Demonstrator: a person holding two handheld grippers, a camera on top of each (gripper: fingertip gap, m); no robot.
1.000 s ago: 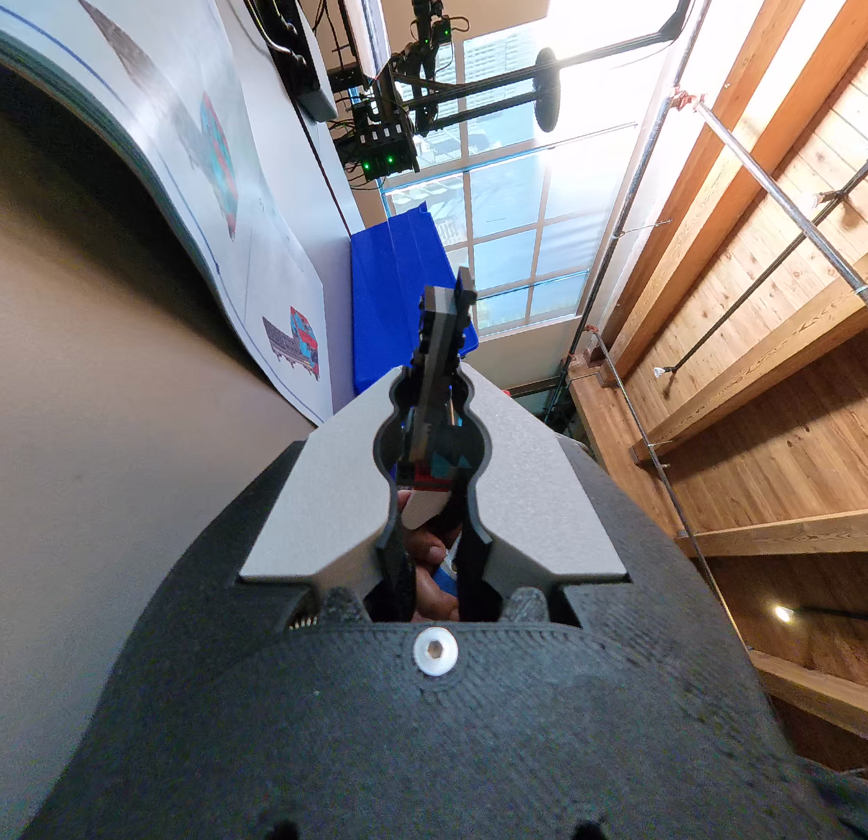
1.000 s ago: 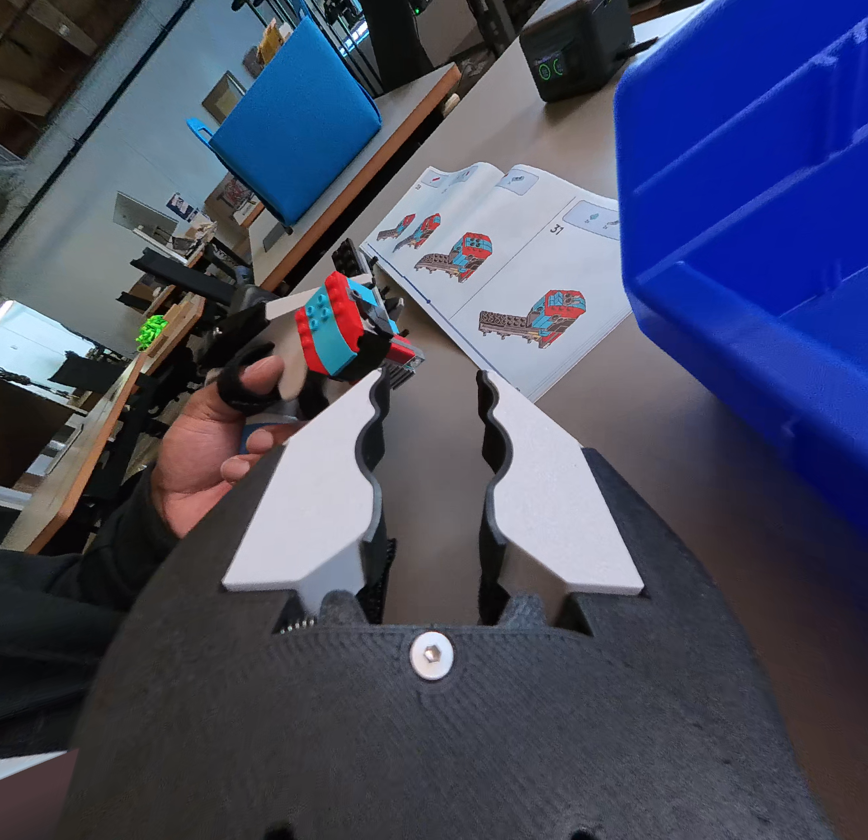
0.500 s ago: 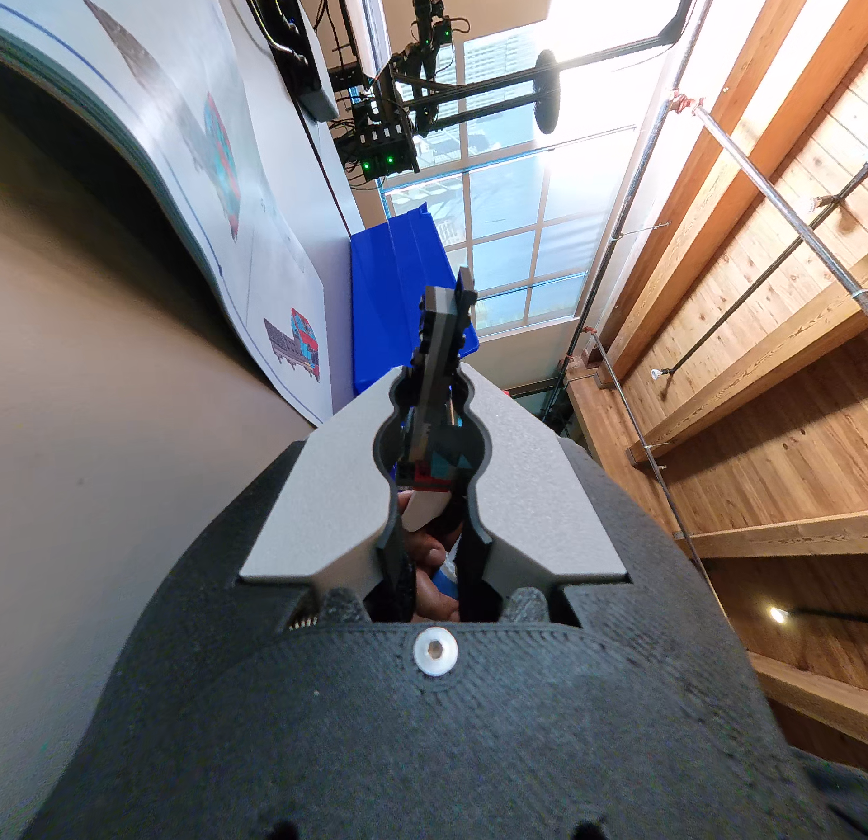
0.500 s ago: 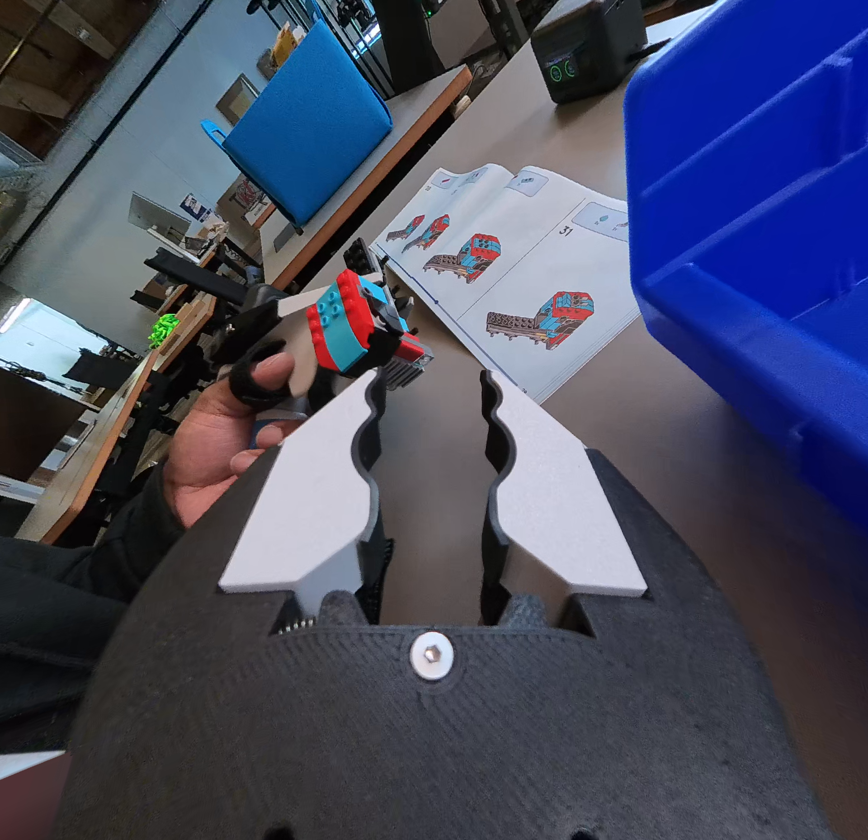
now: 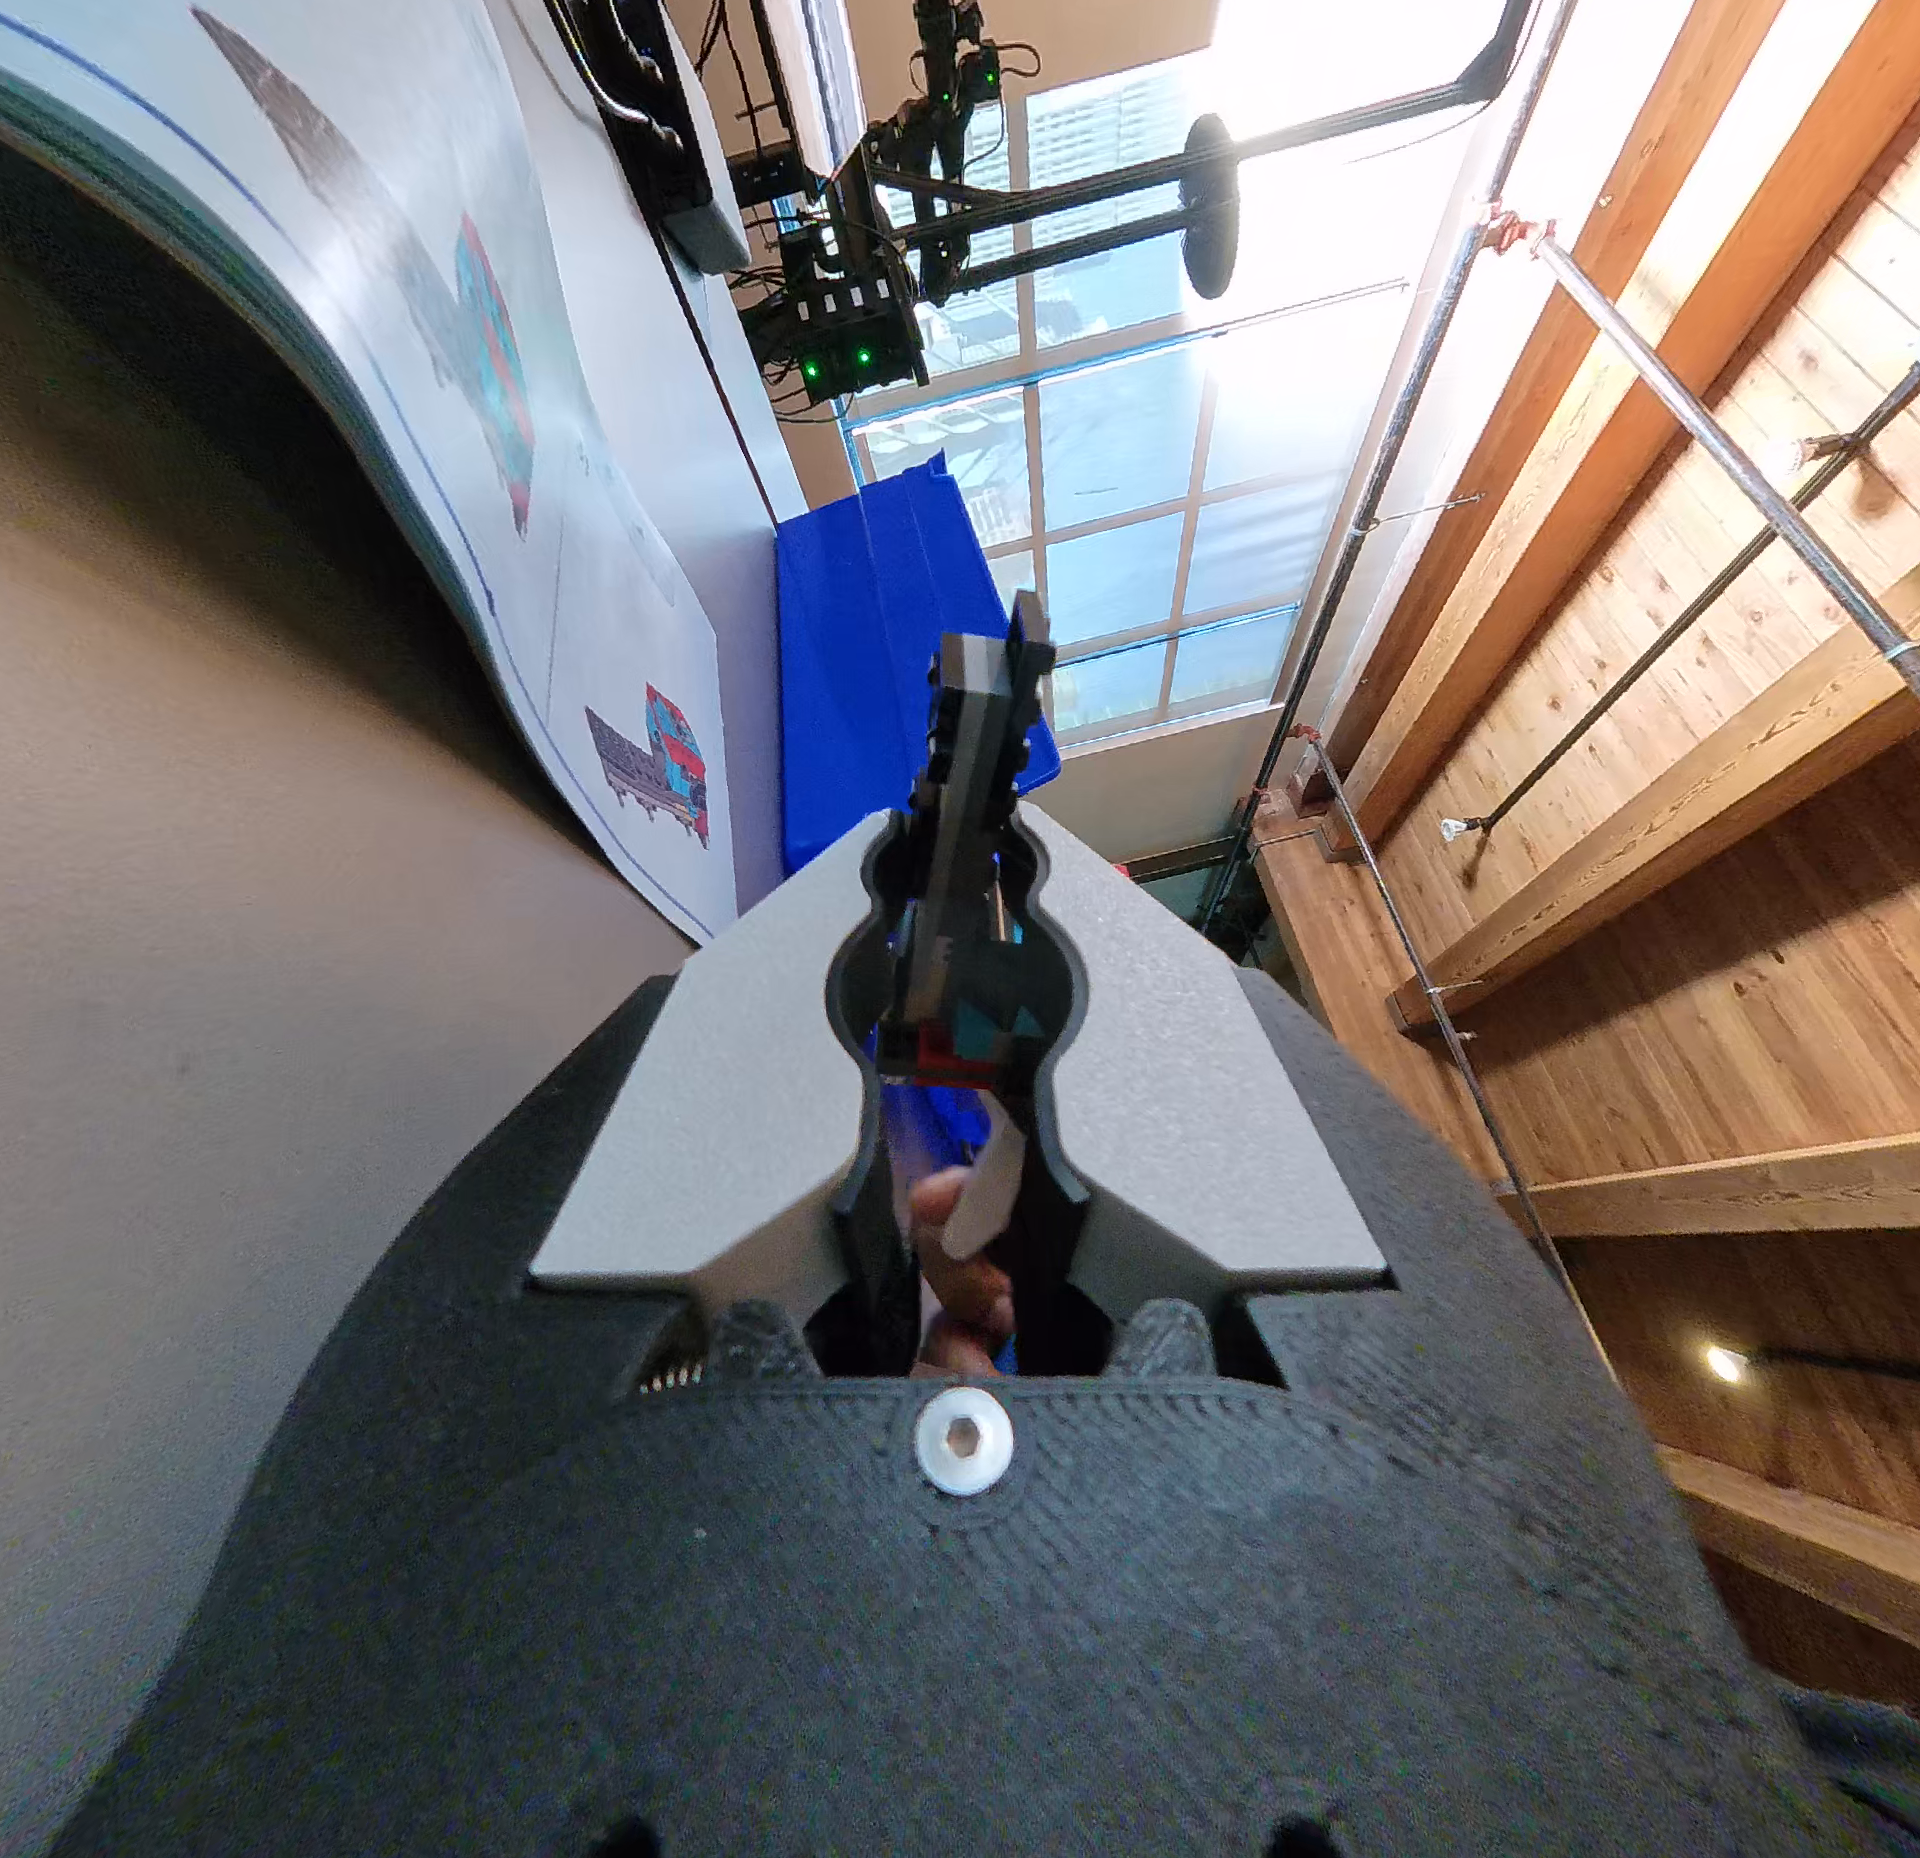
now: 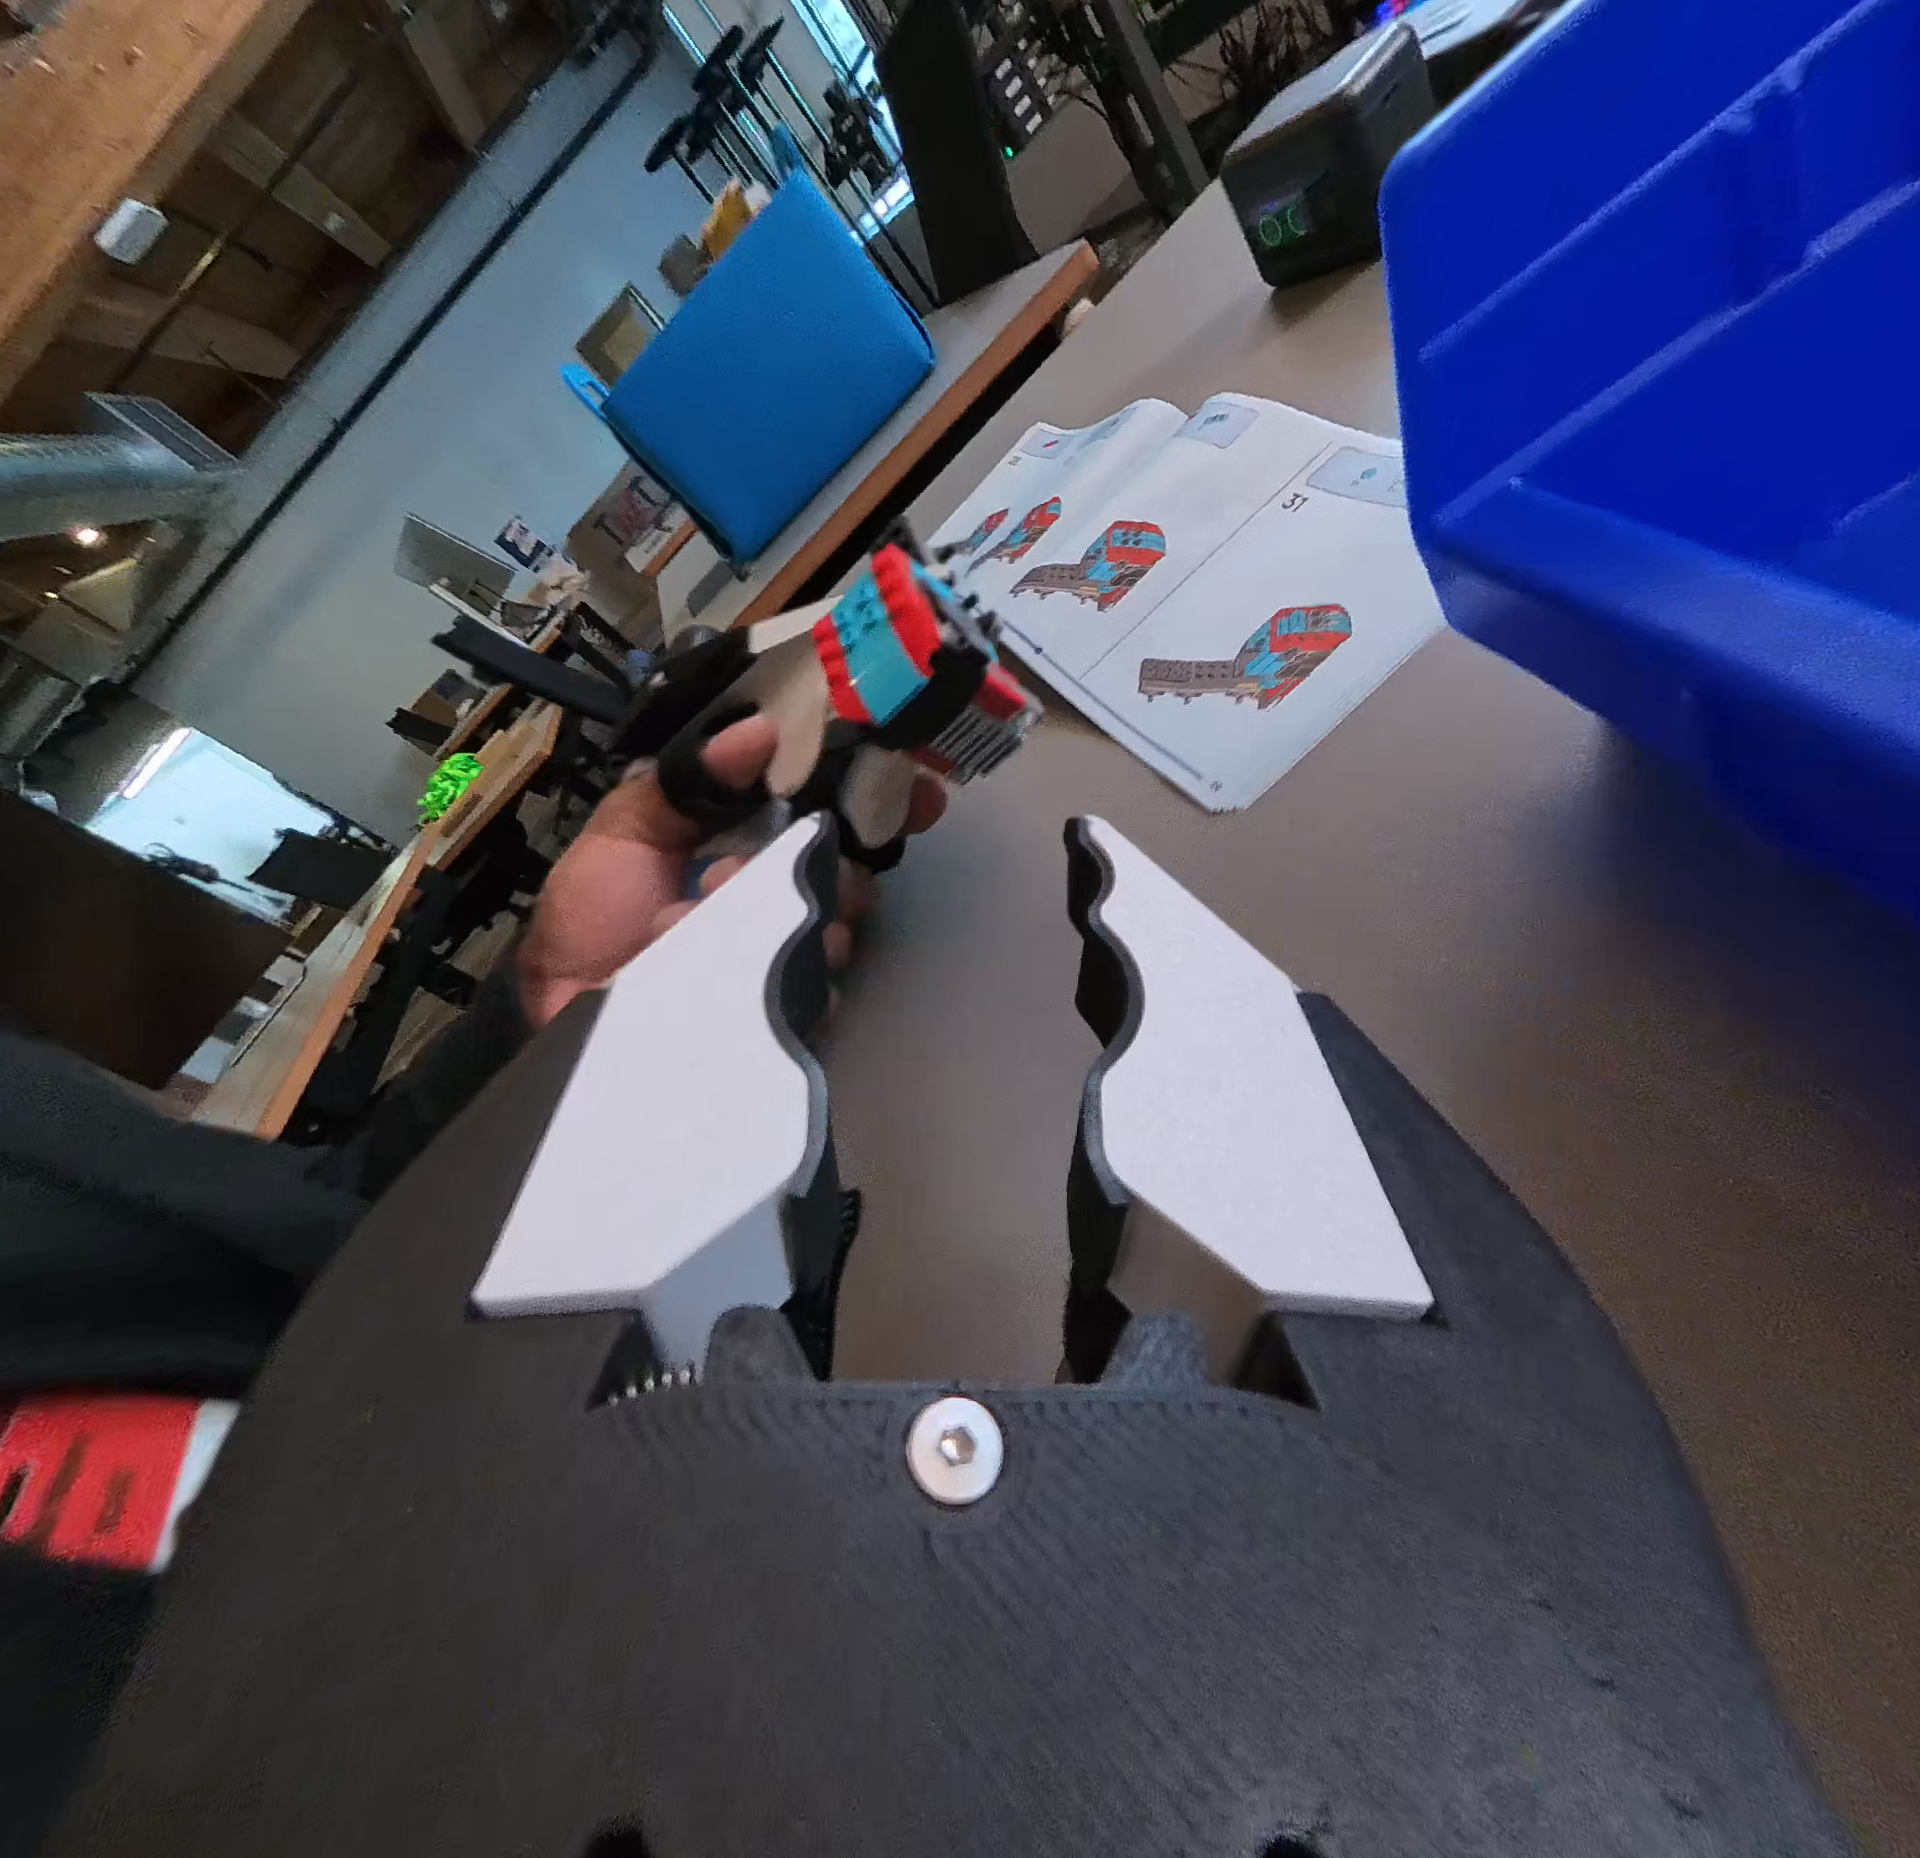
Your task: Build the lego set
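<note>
The left tongs (image 5: 961, 842) are clamped on the lego model (image 5: 977, 800). In the left wrist view the model stands edge-on between the two grey fingers (image 5: 727, 1102), its dark grey studded plate poking out past the fingertips and its red and teal block sitting deeper in the gap. The view is rolled on its side, so the desk (image 5: 208, 977) fills the left of the frame like a wall.

From the right wrist view the same model (image 6: 904, 655) shows as a red and teal block on a grey plate, held above the desk (image 6: 1455, 977) by the left tongs (image 6: 831, 728), with a person's hand (image 6: 644, 873) wrapped around the handle. It sits ahead of the right tongs (image 6: 951, 832) and off to their left, apart from their fingertips and not between them. The right tongs are parted to a middling gap with nothing between the fingers, only bare desk showing through.

An open instruction booklet (image 6: 1195, 582) lies flat on the desk beyond the model, toward the far edge. A blue bin (image 6: 1683, 406) stands on the desk's right side, next to the booklet. A small black box (image 6: 1330, 198) sits near the far edge behind the bin. A blue padded board (image 6: 769, 364) leans at the next desk's edge.
</note>
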